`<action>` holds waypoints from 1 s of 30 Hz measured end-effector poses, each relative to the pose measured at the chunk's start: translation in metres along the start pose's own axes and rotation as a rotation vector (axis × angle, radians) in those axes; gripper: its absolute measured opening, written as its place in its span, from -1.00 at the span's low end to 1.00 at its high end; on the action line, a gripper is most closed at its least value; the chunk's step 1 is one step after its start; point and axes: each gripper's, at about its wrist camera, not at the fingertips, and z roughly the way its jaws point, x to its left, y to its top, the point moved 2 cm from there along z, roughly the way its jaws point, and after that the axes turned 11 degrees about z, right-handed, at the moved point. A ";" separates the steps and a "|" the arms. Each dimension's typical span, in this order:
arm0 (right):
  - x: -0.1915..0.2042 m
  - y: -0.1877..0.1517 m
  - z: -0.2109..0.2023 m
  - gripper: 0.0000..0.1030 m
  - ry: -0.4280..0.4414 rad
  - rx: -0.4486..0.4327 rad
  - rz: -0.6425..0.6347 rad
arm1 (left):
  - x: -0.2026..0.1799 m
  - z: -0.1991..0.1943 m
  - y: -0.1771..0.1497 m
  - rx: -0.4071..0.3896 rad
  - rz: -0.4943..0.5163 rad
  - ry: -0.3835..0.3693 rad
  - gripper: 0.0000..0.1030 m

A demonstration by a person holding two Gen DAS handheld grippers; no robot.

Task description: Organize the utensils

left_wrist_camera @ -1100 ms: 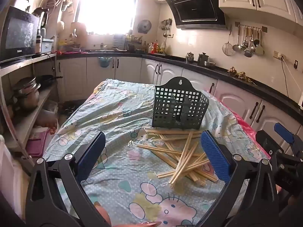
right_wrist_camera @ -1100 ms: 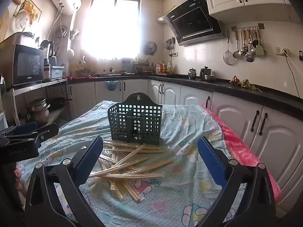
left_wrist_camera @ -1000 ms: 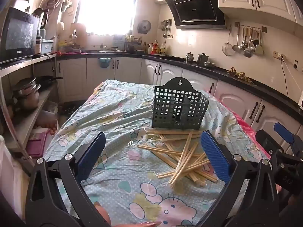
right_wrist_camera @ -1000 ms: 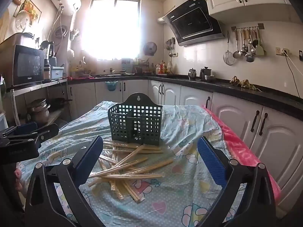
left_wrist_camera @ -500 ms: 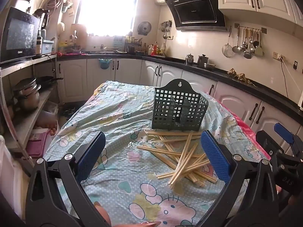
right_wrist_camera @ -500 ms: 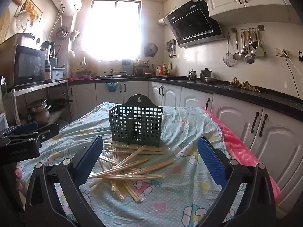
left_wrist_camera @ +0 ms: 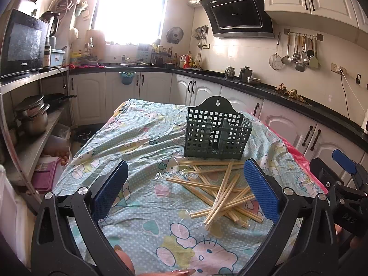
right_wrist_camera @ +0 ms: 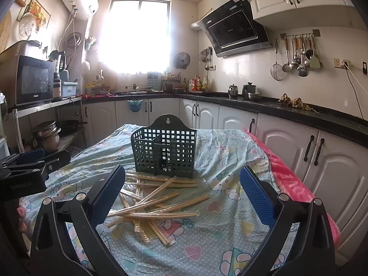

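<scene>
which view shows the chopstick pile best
The right wrist view: the chopsticks lie spread between its open fingers, nearly the whole pile clear of them. The left wrist view shows the same pile off to the right, partly cut off by that gripper's right finger.

A utensil basket stands on the cloth-covered table. Chopsticks lie piled just before it, between it and both grippers
</scene>
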 end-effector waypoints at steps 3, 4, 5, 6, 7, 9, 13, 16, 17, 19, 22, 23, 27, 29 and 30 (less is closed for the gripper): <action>0.000 -0.001 0.002 0.88 0.001 0.000 -0.003 | 0.001 0.001 -0.001 -0.001 -0.001 0.000 0.80; 0.000 -0.001 0.002 0.88 0.001 0.001 -0.002 | 0.001 0.001 -0.001 -0.002 -0.001 -0.001 0.80; 0.000 -0.001 0.002 0.88 0.001 0.000 -0.004 | 0.001 0.001 -0.001 -0.002 -0.001 -0.001 0.80; 0.000 -0.001 0.002 0.88 0.002 0.000 -0.004 | 0.000 0.000 0.000 -0.002 0.000 0.000 0.80; 0.000 -0.002 0.002 0.88 0.002 -0.001 -0.004 | 0.000 0.000 0.000 -0.001 -0.001 -0.001 0.80; 0.000 -0.001 0.002 0.88 0.003 -0.001 -0.004 | 0.001 0.000 -0.001 -0.001 -0.001 0.001 0.80; 0.000 -0.001 0.002 0.88 0.005 0.000 -0.004 | 0.002 0.001 -0.002 0.000 -0.002 0.000 0.80; 0.001 -0.002 0.003 0.88 0.007 0.000 -0.007 | 0.003 0.001 -0.002 0.000 -0.001 -0.002 0.80; 0.001 -0.002 0.004 0.88 0.009 0.003 -0.007 | 0.003 0.000 -0.002 -0.002 0.000 0.000 0.80; 0.002 -0.001 0.004 0.88 0.009 0.005 -0.010 | 0.004 -0.001 -0.001 -0.004 -0.001 0.000 0.80; 0.002 -0.001 0.005 0.88 0.010 0.002 -0.009 | 0.004 -0.001 -0.001 0.002 -0.003 -0.004 0.80; 0.002 -0.001 0.006 0.88 0.009 0.002 -0.007 | 0.004 0.000 -0.001 0.002 -0.002 -0.004 0.80; 0.001 -0.002 0.005 0.88 0.008 0.003 -0.003 | 0.005 0.001 -0.001 0.007 -0.005 -0.005 0.80; 0.000 -0.002 0.004 0.88 0.009 0.001 -0.004 | 0.004 0.001 -0.002 0.005 -0.005 -0.001 0.80; 0.000 -0.002 0.004 0.88 0.012 0.003 -0.005 | 0.005 0.001 -0.003 0.004 -0.006 -0.002 0.80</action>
